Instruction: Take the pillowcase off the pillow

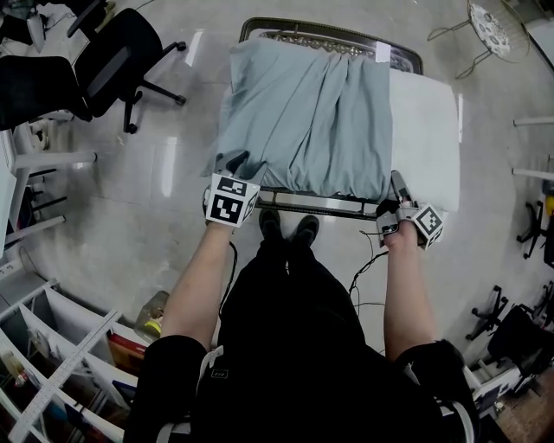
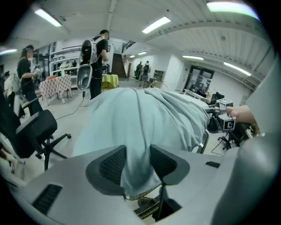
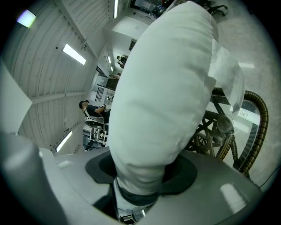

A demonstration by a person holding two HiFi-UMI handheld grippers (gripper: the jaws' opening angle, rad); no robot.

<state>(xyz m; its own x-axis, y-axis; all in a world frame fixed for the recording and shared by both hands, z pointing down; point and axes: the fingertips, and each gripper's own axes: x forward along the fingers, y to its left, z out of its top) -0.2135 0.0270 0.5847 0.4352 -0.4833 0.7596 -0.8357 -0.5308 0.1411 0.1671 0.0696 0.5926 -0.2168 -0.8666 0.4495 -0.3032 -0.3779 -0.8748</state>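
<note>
A grey-blue pillowcase (image 1: 303,112) covers the left and middle of a white pillow (image 1: 424,130) that lies on a dark metal-framed table (image 1: 329,26). The pillow's right part is bare. My left gripper (image 1: 232,164) is at the near left corner, shut on a fold of the pillowcase (image 2: 145,118) that fills the gap between its pads (image 2: 115,165). My right gripper (image 1: 398,186) is at the near right corner, shut on the white pillow (image 3: 167,88), which bulges out from between its jaws. In the left gripper view the right gripper (image 2: 224,119) shows past the cloth.
Black office chairs (image 1: 112,60) stand at the far left. White shelves (image 1: 52,363) with items are at the near left. A cable (image 1: 363,277) runs over the floor by my feet. A round wire table (image 1: 493,26) is at the far right. People (image 2: 94,57) stand far off.
</note>
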